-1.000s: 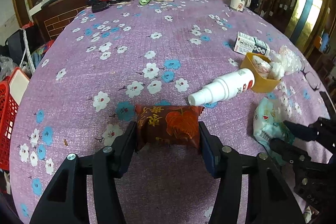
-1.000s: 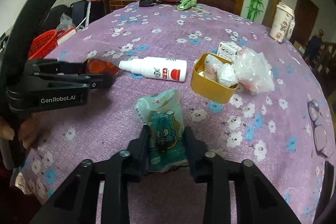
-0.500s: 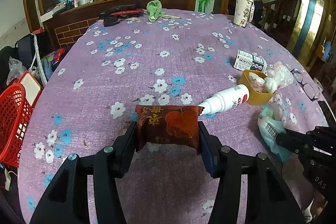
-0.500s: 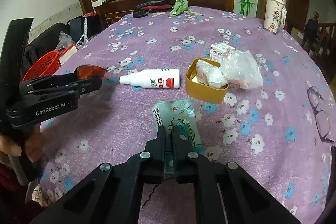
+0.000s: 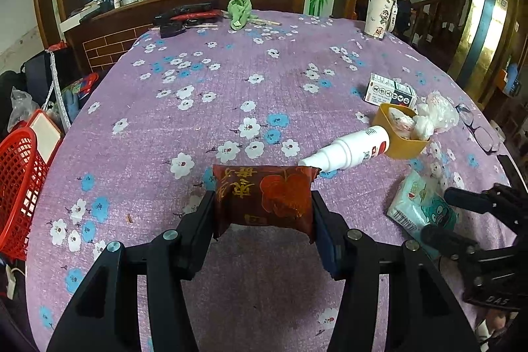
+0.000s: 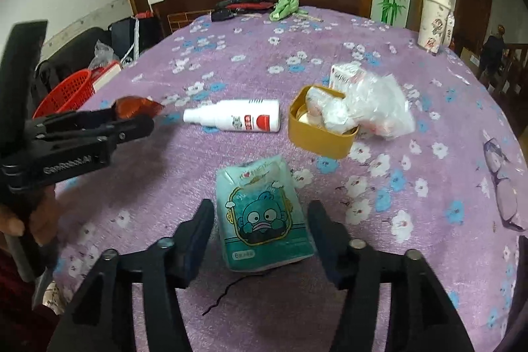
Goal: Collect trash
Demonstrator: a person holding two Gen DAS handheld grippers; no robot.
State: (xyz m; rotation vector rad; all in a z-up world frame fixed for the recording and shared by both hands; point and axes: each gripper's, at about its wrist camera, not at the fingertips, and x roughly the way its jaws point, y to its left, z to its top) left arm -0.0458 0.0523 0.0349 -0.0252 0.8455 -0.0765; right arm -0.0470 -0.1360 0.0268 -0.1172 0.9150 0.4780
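Two views, left gripper point(image 5: 262, 207) pinching red packet point(image 5: 264, 200), glasses point(image 6: 503, 183) rightward only.

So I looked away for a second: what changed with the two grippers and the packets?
The right gripper had pinched shut on the teal tissue packet; its jaws have just been opening and now flank the packet without pressing it. The left gripper stays clamped on the dark red packet. The spray bottle and yellow tub are unmoved.

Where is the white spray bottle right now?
The white spray bottle lies on its side on the purple flowered tablecloth, mid-frame in the right wrist view. Its base almost touches the yellow tub, and the teal tissue pack lies nearer the camera.
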